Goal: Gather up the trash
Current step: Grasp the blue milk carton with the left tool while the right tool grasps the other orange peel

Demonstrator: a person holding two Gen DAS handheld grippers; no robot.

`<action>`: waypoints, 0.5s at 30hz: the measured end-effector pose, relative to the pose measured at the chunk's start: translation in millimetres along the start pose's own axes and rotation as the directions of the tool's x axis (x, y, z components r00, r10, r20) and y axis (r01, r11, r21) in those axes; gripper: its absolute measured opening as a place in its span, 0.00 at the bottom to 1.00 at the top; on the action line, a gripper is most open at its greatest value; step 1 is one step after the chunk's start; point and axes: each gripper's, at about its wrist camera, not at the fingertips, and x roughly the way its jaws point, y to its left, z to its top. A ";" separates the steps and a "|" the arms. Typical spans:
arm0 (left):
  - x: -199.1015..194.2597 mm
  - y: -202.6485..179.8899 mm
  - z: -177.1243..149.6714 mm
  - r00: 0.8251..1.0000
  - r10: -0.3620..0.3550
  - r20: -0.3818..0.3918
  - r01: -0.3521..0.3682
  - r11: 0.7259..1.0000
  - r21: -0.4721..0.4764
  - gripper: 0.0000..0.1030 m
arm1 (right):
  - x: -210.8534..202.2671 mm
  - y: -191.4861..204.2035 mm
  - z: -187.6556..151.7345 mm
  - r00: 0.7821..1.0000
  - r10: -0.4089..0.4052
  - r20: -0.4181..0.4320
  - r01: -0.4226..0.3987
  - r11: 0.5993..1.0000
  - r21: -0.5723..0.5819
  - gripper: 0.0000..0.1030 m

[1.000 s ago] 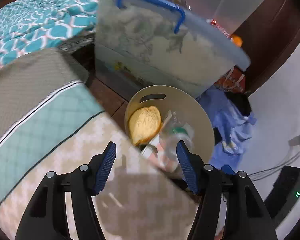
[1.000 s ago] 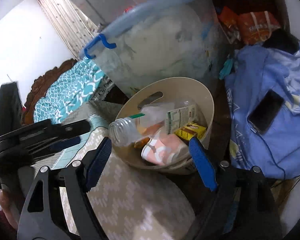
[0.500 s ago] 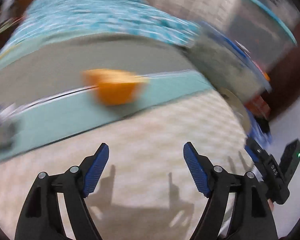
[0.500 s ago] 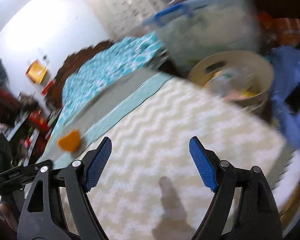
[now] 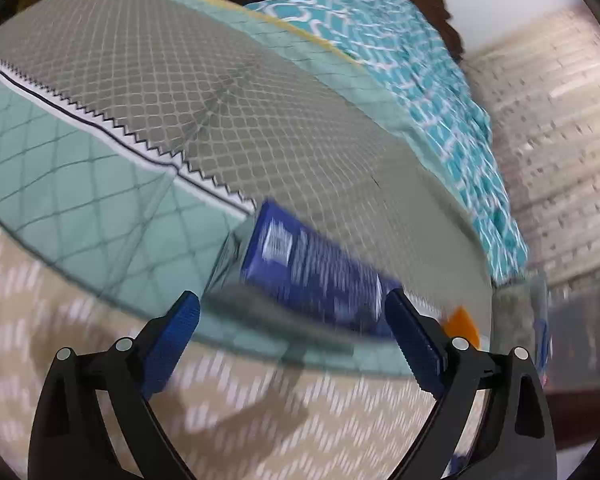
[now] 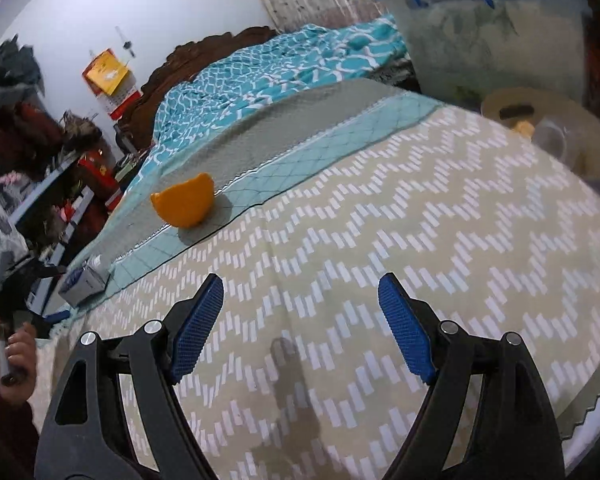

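Note:
A blue carton [image 5: 316,276] lies on the bed cover just ahead of my left gripper [image 5: 294,322], which is open and empty; the view is blurred. The carton also shows in the right wrist view [image 6: 82,282] at the far left. An orange peel [image 6: 184,200] sits on the teal band of the cover, and shows at the right of the left wrist view [image 5: 462,324]. My right gripper [image 6: 300,324] is open and empty above the zigzag blanket. The beige trash basket [image 6: 588,148] with bottles in it stands beyond the bed's right edge.
A clear storage bin [image 6: 488,36] with a blue handle stands behind the basket. A teal patterned blanket [image 6: 268,68] lies at the bed's far side. Cluttered shelves [image 6: 40,168] stand at the left. My left hand [image 6: 10,356] shows at the lower left.
Both grippers have swung left, away from the trash basket and over the bed. The left gripper now faces the blue carton; the right one looks along the blanket toward the orange peel.

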 end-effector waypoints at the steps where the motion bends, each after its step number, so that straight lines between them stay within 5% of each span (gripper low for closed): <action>1: 7.6 -2.6 5.6 1.000 0.024 0.002 -0.024 1.000 -0.018 0.88 | -0.9 -4.3 0.9 1.000 0.006 -0.002 -0.006 1.000 0.014 0.78; 6: 26.5 -24.7 14.4 0.990 0.128 0.060 -0.129 0.991 0.020 0.91 | 0.7 -7.6 4.6 1.000 0.024 -0.014 -0.024 1.000 0.018 0.78; 9: 40.7 -50.8 6.0 0.984 0.169 0.056 -0.176 0.975 0.138 0.85 | 1.2 -3.2 4.0 1.000 0.019 -0.014 -0.019 1.000 -0.003 0.78; 12: 50.4 -79.5 -20.9 0.995 0.103 -0.006 -0.097 0.953 0.286 0.73 | 3.4 1.2 4.6 1.000 0.014 -0.014 -0.015 1.000 -0.020 0.78; 15: 50.6 -105.6 -63.9 0.997 0.050 -0.061 -0.018 0.897 0.442 0.71 | 6.8 3.3 5.4 1.000 0.011 -0.025 -0.011 1.000 -0.019 0.78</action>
